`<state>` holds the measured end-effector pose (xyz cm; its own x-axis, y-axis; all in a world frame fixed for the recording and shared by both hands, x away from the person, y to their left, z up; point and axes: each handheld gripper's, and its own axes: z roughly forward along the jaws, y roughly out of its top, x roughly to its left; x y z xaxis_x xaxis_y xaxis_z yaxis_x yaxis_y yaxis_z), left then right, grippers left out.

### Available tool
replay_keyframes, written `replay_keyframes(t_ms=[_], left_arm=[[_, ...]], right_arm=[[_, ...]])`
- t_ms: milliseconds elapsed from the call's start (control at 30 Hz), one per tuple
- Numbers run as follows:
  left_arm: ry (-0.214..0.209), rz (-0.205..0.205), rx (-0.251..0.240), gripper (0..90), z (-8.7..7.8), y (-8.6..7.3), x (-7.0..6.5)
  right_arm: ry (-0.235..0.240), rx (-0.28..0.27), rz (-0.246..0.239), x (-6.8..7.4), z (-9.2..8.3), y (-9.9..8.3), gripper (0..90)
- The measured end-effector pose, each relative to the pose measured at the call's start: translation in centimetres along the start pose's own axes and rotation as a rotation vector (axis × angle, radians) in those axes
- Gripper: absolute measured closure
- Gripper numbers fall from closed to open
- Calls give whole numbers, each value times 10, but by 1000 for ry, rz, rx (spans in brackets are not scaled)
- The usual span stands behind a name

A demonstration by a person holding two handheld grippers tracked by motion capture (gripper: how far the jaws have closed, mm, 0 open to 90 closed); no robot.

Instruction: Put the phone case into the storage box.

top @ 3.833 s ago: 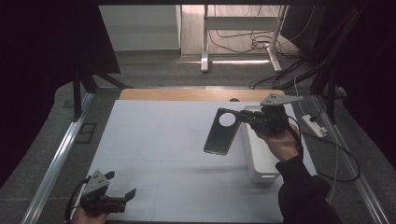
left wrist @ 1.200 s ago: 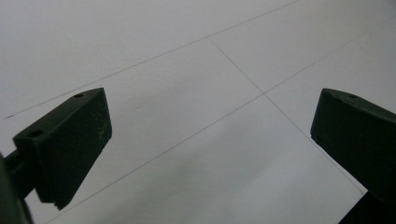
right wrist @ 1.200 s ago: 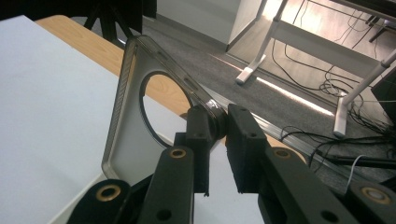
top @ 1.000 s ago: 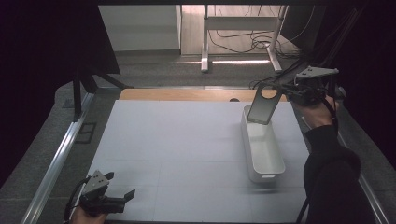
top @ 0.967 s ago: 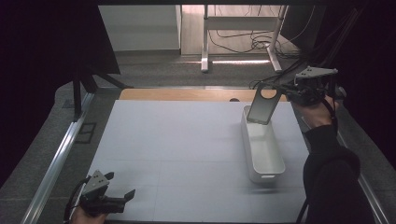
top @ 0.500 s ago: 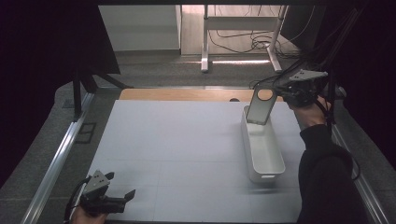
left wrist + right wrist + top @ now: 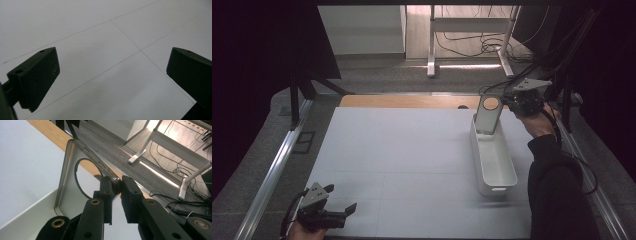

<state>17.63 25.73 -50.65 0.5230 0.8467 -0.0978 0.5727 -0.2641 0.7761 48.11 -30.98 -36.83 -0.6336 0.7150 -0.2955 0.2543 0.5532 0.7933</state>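
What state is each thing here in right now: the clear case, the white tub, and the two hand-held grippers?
Phone case: upright, pinched at its top edge, lower end inside the tub's far end.
White tub: open-topped, standing on the table, nothing else seen inside.
Right hand-held gripper: shut on the case's edge.
Left hand-held gripper: jaws wide open, nothing between them, low over the white table.

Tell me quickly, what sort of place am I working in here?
Most likely a lab or recording workstation, not a home: a plain white table framed by metal rails, dark screens at the sides, and loose cables on the floor under a desk frame behind.
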Motion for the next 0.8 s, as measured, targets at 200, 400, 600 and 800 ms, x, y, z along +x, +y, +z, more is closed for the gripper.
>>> replay_keyframes(t_ms=[200,400,600,800], left_arm=[[-1,-3,-1,0,0,0,0],[-2,-8,-2,0,0,0,0],[-6,-11,-2,0,0,0,1],[-8,-13,-3,0,-1,0,1]], right_arm=[[-6,5,-21,1,7,-2,784],[-9,3,-47,2,11,-5,784],[-18,2,-66,3,15,-7,785],[-32,-11,-77,6,20,-10,785]])
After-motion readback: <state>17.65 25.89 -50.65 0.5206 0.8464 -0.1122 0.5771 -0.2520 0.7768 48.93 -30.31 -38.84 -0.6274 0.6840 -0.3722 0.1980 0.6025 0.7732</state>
